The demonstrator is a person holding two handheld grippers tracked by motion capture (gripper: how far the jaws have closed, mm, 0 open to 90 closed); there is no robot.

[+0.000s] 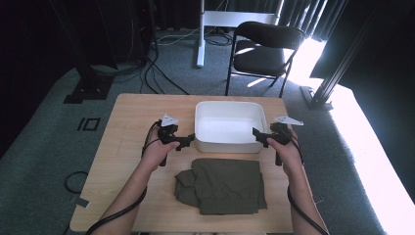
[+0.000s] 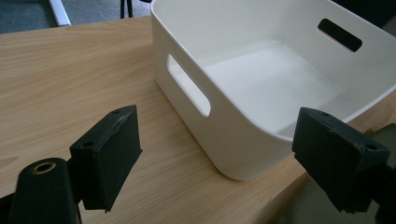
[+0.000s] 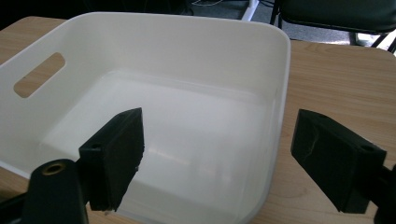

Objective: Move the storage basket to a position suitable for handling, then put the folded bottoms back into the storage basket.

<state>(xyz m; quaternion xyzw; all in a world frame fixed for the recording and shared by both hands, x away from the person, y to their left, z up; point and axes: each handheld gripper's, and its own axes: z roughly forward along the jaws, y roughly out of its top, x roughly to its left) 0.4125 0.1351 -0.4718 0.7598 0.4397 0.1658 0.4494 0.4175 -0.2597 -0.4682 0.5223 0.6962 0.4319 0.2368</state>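
Grippers flank the empty white bin: our left gripper and right gripper both stand wide open, holding nothing. We judge the folded olive garment lies nearer us, between both hands, equally reachable

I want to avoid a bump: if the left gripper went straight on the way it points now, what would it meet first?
Most likely the white bin: its near corner sits between the open jaws of the left gripper, just ahead, though depth is hard to judge.
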